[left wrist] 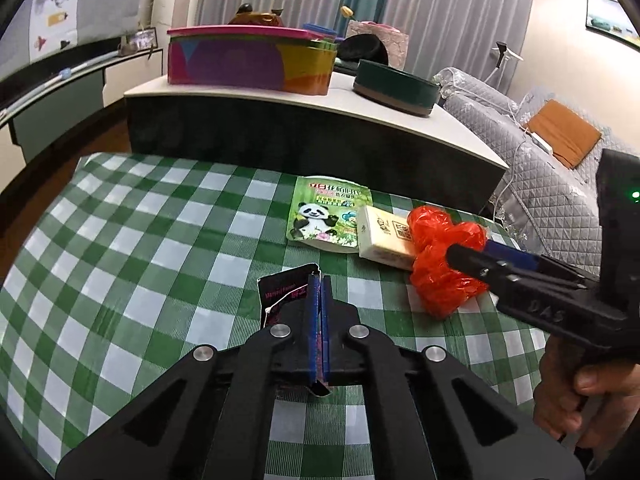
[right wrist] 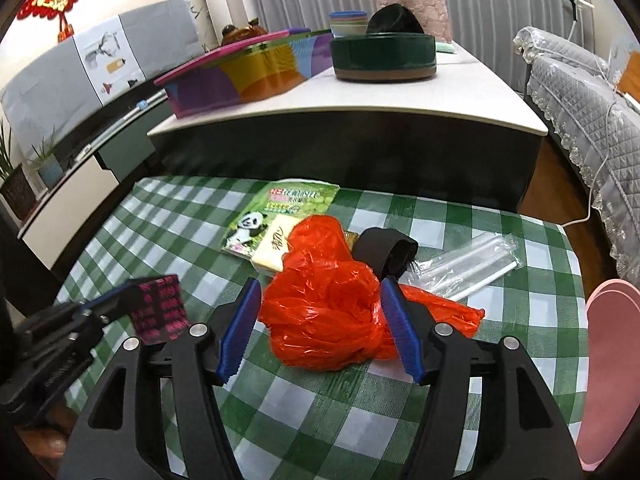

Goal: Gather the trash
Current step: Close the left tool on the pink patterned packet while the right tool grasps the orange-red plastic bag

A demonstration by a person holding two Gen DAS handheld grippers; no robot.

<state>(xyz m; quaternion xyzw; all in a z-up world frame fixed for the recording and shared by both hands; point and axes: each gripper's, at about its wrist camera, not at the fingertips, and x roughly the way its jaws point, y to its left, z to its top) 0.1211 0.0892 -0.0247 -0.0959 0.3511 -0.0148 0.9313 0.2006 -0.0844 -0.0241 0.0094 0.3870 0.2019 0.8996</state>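
Left tool (left wrist: 320, 280) clamped on black-pink wrapper (right wrist: 160, 308). Right tool (right wrist: 320, 300) open, straddling red plastic bag (right wrist: 320, 312) on checkered desk (right wrist: 300, 408). Panda packet (left wrist: 328, 216), tissue pack (left wrist: 384, 236), black pouch (right wrist: 384, 250), bagged straws (right wrist: 468, 266) crowd behind it.

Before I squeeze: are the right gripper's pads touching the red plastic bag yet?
Touching on one side. In the right wrist view the right pad presses into the red plastic bag; the left pad shows a thin gap.

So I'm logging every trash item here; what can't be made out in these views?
- Black item, right wrist view: half hidden behind the red plastic bag; identity unclear.
- Pink object: cut off by the frame edge.
- Dark wrapper, left wrist view: print too small, jaws cover it.
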